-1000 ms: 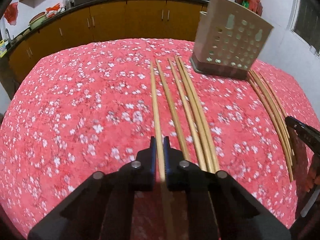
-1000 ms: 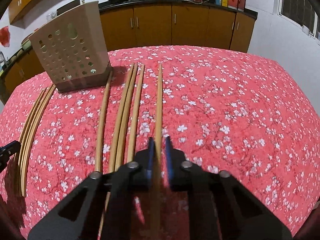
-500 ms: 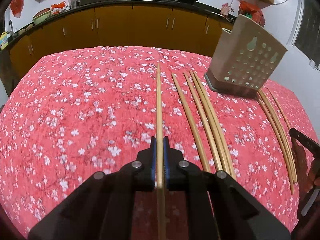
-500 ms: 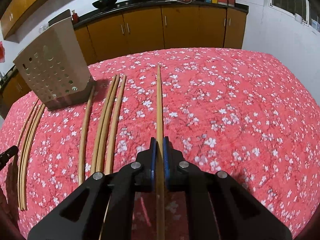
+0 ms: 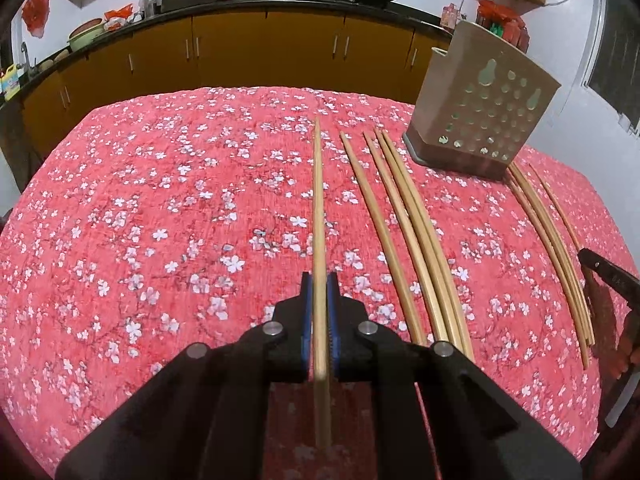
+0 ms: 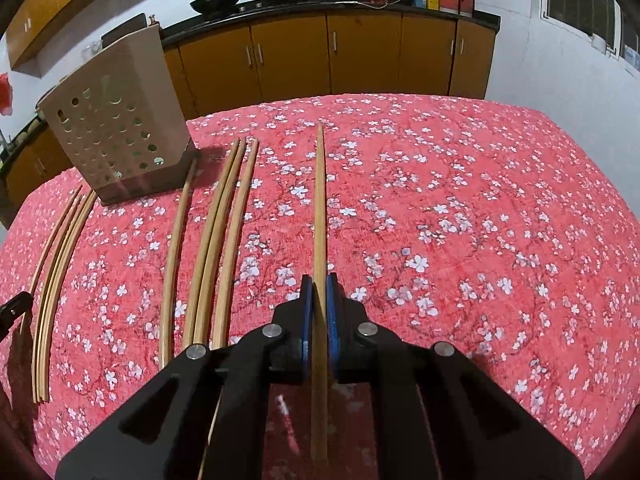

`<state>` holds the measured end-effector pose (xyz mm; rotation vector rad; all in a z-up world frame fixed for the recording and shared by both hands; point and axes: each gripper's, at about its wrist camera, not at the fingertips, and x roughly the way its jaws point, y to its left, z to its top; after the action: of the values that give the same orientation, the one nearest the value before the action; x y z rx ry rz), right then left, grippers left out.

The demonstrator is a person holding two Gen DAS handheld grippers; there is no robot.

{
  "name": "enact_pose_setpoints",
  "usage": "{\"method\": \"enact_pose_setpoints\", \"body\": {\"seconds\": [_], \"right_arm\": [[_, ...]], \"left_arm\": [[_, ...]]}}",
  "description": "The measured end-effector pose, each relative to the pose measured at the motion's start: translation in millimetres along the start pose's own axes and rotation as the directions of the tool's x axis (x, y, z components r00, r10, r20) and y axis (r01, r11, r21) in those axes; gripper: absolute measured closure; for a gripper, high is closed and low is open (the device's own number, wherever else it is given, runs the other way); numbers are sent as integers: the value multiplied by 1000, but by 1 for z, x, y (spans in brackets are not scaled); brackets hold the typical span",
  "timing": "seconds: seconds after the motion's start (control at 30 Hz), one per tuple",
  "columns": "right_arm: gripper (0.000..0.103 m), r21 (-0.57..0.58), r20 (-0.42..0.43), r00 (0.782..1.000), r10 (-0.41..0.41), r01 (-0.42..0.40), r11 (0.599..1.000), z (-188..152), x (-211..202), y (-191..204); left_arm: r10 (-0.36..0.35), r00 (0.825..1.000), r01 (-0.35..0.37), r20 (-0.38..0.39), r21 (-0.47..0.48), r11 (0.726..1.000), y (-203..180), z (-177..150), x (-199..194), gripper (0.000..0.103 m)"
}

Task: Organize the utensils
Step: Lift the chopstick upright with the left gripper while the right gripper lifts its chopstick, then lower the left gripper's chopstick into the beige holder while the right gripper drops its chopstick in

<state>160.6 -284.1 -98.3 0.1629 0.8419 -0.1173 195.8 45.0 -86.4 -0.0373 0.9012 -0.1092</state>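
Observation:
My left gripper (image 5: pixel 319 284) is shut on a wooden chopstick (image 5: pixel 318 208) and holds it above the red floral cloth. My right gripper (image 6: pixel 319 286) is shut on another wooden chopstick (image 6: pixel 319 208), also lifted off the cloth. Several more chopsticks (image 5: pixel 404 224) lie in a row on the cloth, seen too in the right wrist view (image 6: pixel 216 240). A beige perforated utensil holder (image 5: pixel 484 108) stands upright at the far side, and shows in the right wrist view (image 6: pixel 116 120). A second bundle of chopsticks (image 5: pixel 552 236) lies beyond the holder (image 6: pixel 56 272).
The table is covered by a red cloth with white flowers (image 5: pixel 160 208). Yellow kitchen cabinets (image 5: pixel 260 52) with a dark counter and pans stand behind it. The other gripper's tip shows at the right edge (image 5: pixel 608 280) and at the left edge (image 6: pixel 14 308).
Both grippers have lifted their chopsticks off the cloth and away from the rows. The left one moved left, the right one moved right.

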Motion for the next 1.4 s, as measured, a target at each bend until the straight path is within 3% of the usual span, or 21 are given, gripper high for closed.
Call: {"method": "enact_pose_setpoints", "body": {"seconds": [0.17,0.6,1.0,1.4], "right_arm": [[95,3,53,998,13,-13,1000,7,-22,-2],[95,18,184,982,46,-50,999,22,-68,-6],[95,38,322,945,56,-73,997,40,-106,-11],[95,0,382,922,61,-67,998,65,-122,-3]], "left_arm": [[-7,1000,7,-2,3,1000,1,-1,-10,95],[0,989,-3,145,24,1000,0,26,-75,95],[-13,947,8,321,16,1000,-8,54,-129,95],[3,922,-13,388,23,1000,-10,81,-144,95]]}}
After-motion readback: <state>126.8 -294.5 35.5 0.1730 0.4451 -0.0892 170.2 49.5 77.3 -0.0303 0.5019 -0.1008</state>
